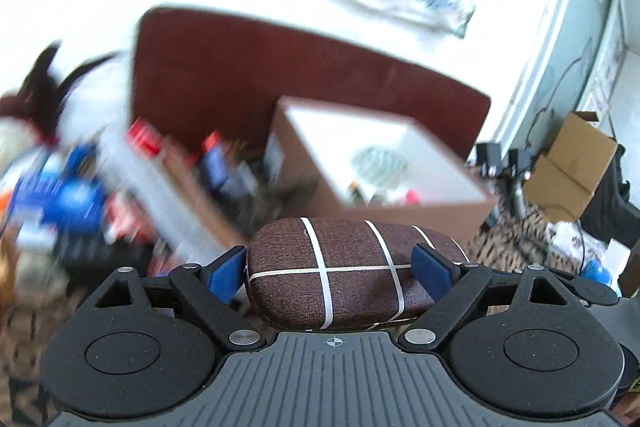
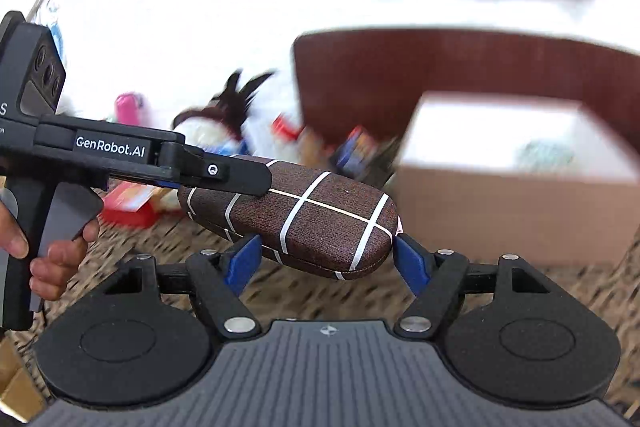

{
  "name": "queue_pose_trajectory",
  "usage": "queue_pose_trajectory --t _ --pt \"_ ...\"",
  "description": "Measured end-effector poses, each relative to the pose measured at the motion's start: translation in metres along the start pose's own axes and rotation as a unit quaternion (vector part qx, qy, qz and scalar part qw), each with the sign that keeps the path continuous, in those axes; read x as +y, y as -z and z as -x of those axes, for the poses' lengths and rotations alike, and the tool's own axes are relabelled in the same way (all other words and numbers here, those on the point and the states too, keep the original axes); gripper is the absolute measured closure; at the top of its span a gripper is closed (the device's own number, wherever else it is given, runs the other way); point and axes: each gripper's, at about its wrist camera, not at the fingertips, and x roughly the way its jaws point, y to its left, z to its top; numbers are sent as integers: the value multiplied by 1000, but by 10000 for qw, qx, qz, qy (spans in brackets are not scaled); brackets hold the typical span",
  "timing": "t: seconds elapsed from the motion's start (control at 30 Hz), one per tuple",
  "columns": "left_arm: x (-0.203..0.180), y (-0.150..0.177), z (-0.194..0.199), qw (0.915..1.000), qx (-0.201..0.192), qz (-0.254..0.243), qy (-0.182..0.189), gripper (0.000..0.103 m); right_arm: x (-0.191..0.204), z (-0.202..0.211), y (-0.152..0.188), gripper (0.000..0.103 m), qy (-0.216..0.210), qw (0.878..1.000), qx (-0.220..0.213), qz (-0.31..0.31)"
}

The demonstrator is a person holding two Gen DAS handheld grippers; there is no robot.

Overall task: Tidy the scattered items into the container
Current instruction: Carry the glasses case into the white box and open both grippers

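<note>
Both wrist views, read left to right. Left wrist view: a blurred heap of scattered items [image 1: 80, 195], red and blue packages among them, lies on a patterned carpet [image 1: 504, 243] before a dark red-brown board [image 1: 304, 75]; right of the heap stands an open cardboard box [image 1: 400, 203] with a white interior and a few small objects inside. In the foreground the left gripper [image 1: 332, 267] clamps a brown fabric-covered glasses case [image 1: 340, 267] with white grid lines, one blue pad [image 1: 226, 275] against each end. At far right sit a second, folded cardboard carton [image 1: 568, 163] and cables. Right wrist view: a person's hand [image 2: 52, 251] grips the left gripper's handle at far left, its black finger lying over the case's upper left end. The right gripper [image 2: 326, 263] brackets the same case near its right end; its blue pads [image 2: 242, 263] appear to touch the case, though firm pressure cannot be confirmed. The case hangs above the carpet, left of and outside the box.
</note>
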Motion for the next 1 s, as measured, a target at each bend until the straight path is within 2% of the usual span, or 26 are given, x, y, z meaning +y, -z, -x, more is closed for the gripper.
queue_pose_trajectory --t 0.17,0.37,0.53,0.73,0.83,0.9,0.93,1.0 --pt "-17 -54 -53 9999 42 19 160 11 -50 -14 -44 26 218 9997 -102 -31" --pt "-18 -96 -126 9995 196 186 166 12 -105 -53 -90 26 407 9990 126 167" --pt "-6 -109 -190 9974 527 458 158 12 -152 -95 -99 26 359 9981 486 -121" --pt "7 -108 -246 9947 813 629 50 11 -198 -140 -99 26 242 9951 860 -425" --pt "5 -112 -265 9967 738 340 -92 7 -213 -163 -101 27 215 9931 1014 -543" --pt "-1 -115 -278 9968 777 176 -21 0 -220 -179 -104 30 203 9923 1077 -581" --pt "-4 -116 -286 9963 852 111 -86 0 -222 -187 -106 34 122 9923 1078 -597" --pt "-9 -118 -292 9955 863 10 -399 0 -220 -203 -110 34 152 9918 1137 -562"
